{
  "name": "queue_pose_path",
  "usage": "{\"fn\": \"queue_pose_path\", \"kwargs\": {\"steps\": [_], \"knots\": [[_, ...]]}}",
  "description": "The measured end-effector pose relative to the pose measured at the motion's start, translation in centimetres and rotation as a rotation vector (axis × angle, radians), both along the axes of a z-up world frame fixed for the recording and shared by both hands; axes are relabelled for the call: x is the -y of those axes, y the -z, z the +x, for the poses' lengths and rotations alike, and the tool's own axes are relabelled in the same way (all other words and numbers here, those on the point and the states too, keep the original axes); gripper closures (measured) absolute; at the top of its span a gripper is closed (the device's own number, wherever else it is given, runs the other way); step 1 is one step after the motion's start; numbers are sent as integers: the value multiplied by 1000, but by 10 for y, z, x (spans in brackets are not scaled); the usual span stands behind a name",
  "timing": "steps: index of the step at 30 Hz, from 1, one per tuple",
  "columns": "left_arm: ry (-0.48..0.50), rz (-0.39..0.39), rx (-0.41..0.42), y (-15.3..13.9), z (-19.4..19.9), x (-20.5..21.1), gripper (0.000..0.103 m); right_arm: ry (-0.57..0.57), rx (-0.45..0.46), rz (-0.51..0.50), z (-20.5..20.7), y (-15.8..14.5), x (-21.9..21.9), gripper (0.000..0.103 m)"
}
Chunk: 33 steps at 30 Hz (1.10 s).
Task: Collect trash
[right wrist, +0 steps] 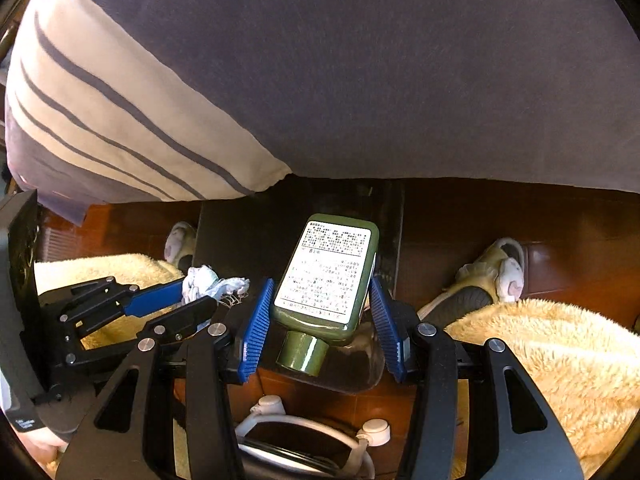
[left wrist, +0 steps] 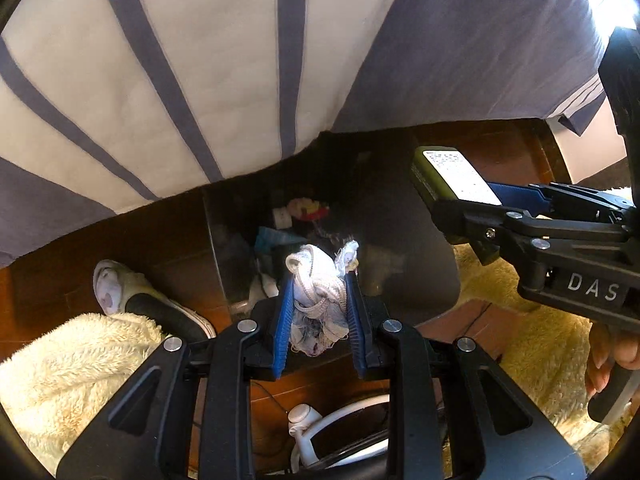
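Observation:
My left gripper [left wrist: 322,280] is shut on a crumpled white rag [left wrist: 320,304] with frayed threads, pinched between its blue pads. It points down over a dark bin [left wrist: 404,240] with wrappers and scraps inside. My right gripper [right wrist: 322,282] is shut on a green bottle [right wrist: 328,272] with a white printed label, its cap toward the camera. This gripper also hangs over the bin [right wrist: 240,232]. In the left wrist view the right gripper [left wrist: 460,196] and the bottle [left wrist: 456,176] are at the right. In the right wrist view the left gripper [right wrist: 198,294] and the rag [right wrist: 212,280] are at the left.
Striped grey-and-white bedding [left wrist: 200,60] overhangs the far side of the bin. The person's slippered feet [left wrist: 112,284] [right wrist: 504,272] and fluffy cream trouser legs [right wrist: 540,360] flank the bin on the wooden floor. White cable parts [left wrist: 304,416] lie on the floor near the camera.

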<state>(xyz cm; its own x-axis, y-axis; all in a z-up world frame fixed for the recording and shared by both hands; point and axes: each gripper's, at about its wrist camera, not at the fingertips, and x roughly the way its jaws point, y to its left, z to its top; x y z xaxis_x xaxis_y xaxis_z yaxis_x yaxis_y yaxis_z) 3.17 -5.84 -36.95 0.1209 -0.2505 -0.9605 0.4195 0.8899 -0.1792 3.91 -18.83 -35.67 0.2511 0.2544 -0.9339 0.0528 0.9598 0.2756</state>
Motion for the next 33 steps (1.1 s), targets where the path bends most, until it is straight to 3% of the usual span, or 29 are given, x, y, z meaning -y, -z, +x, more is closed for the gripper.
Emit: {"fn": "queue_pose_path", "kwargs": {"steps": [7,11,17,22,28,33], "knots": [[5,12,-26,8,8,3,74,3,-9,6,10,2,-3,52],[-2,23,-20,8,9,3,52,15,-1,2,12,2,1,46],[-18,40,5,-1,8,-1,36,44,22,-8,10,-6,10,40],[-41,22,50,-23,5,-7,22,66,71,-50,4,-25,18,19],[-64,-40,111,-60,-1,-14,15,100,150,-84,-7,-57,32,12],[-93,-69,209,-101,-5,-20,10,124,232,-119,-15,-91,40,3]]}}
